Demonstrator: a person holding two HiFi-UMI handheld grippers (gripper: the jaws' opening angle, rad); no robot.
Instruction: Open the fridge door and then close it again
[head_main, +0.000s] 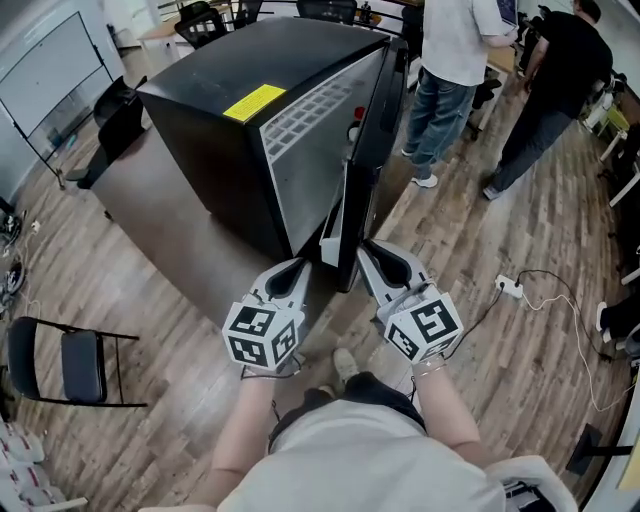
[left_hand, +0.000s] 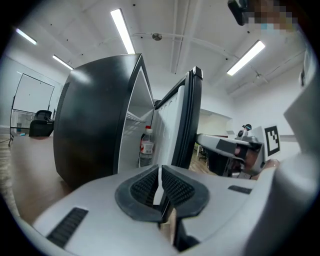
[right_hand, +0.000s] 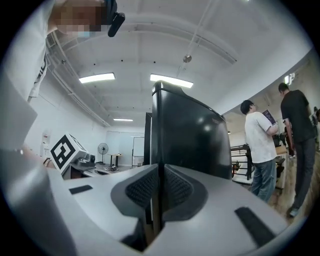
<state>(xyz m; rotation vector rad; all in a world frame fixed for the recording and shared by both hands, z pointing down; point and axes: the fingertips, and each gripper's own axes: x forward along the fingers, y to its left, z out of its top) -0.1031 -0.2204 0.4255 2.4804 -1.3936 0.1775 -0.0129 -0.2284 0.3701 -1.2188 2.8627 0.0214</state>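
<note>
Black fridge (head_main: 230, 130) stands on the wood floor, bottle (left_hand: 146, 147) inside. Left gripper (head_main: 296, 268) has its jaws together, empty, at the door's inner side. Fridge door (head_main: 365, 170) stands ajar, edge toward the person. Right gripper (head_main: 372, 256) has its jaws together, empty, just beside the outer face. Two people (head_main: 450, 60) stand far right.

Wood-plank floor (head_main: 520, 250). Black fridge (head_main: 230, 130) stands on it, centre. Folding chair (head_main: 70, 365) upright at far left. White power strip (head_main: 510, 287) and its loose cable (head_main: 572, 300) lie at right. Two people (head_main: 450, 60) stand beyond the fridge.
</note>
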